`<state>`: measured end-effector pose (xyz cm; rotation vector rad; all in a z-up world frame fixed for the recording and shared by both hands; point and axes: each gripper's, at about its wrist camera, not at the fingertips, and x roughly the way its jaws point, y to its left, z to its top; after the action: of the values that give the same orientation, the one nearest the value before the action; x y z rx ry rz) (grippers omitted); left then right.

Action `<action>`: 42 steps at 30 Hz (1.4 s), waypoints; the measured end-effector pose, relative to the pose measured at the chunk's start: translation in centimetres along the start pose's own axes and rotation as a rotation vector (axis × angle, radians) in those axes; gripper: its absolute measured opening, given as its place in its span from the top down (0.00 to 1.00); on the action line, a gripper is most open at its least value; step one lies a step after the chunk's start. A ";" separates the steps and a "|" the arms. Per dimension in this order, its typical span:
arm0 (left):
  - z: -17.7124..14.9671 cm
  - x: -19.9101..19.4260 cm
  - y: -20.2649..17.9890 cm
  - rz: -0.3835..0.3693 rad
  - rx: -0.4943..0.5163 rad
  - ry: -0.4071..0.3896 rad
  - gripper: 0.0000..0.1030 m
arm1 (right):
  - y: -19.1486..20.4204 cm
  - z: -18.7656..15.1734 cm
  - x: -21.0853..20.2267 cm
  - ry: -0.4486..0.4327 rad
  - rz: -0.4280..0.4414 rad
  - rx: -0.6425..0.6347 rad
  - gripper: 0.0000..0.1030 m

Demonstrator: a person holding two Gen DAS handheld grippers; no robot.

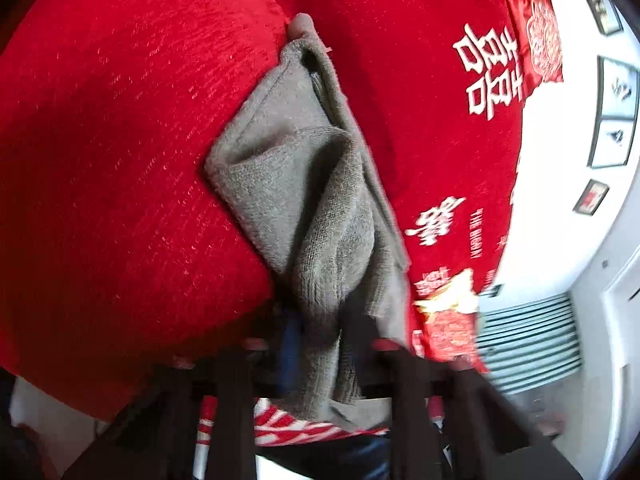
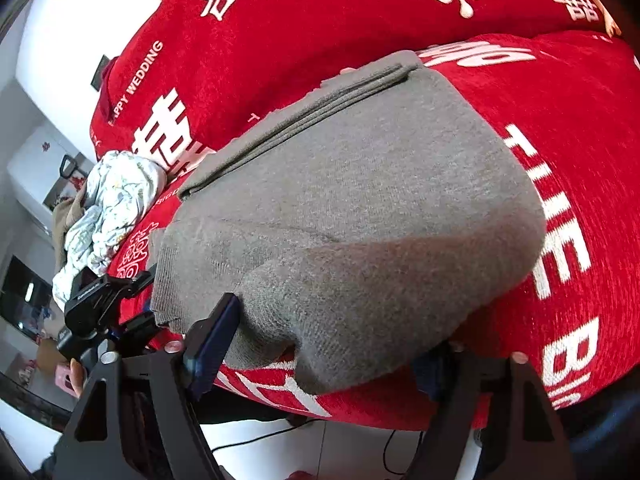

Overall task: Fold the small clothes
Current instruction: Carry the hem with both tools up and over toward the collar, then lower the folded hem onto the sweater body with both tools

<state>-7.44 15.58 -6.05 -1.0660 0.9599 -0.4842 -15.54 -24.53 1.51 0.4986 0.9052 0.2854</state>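
Two views differ. Left wrist: the left gripper [image 1: 320,344] pinches a bunched fold of the grey garment [image 1: 296,184] on the red bedspread [image 1: 120,140]. Right wrist: the right gripper [image 2: 332,364], jaws spread, straddles the garment's near edge; a crumpled pale cloth [image 2: 112,208] lies left of it.

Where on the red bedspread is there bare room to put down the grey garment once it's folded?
Bare red bedspread lies right of the grey garment, over the white lettering, and beyond its folded edge toward the big white characters. It is crowded left, where the crumpled pale printed cloth and the left gripper sit.
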 end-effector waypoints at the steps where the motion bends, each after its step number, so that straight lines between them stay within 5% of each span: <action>1: 0.1 0.1 -0.1 0.006 0.000 0.002 0.88 | 0.3 0.0 0.2 0.009 0.011 -0.013 0.74; 3: -0.1 -0.3 -1.3 0.078 0.051 -0.007 0.89 | 1.0 0.1 0.2 0.036 0.020 -0.053 0.80; 6: -0.9 -1.3 -5.7 0.217 0.256 -0.047 0.89 | 2.8 0.4 -1.6 0.003 0.021 -0.144 0.83; 20: 0.3 -8.8 -11.9 -0.053 0.253 -0.140 0.89 | 3.8 5.5 -8.7 -0.153 0.149 -0.034 0.88; 29: 4.0 -8.3 -16.4 -0.036 0.305 -0.154 0.89 | 4.8 11.1 -8.5 -0.203 0.150 -0.004 0.88; 42: 9.3 -3.5 -17.7 0.054 0.319 -0.159 0.89 | 3.9 17.6 -3.7 -0.171 0.114 0.051 0.88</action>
<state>0.35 15.23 12.64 -0.7763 0.7397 -0.4816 -3.67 -27.98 15.08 0.6137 0.7201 0.3181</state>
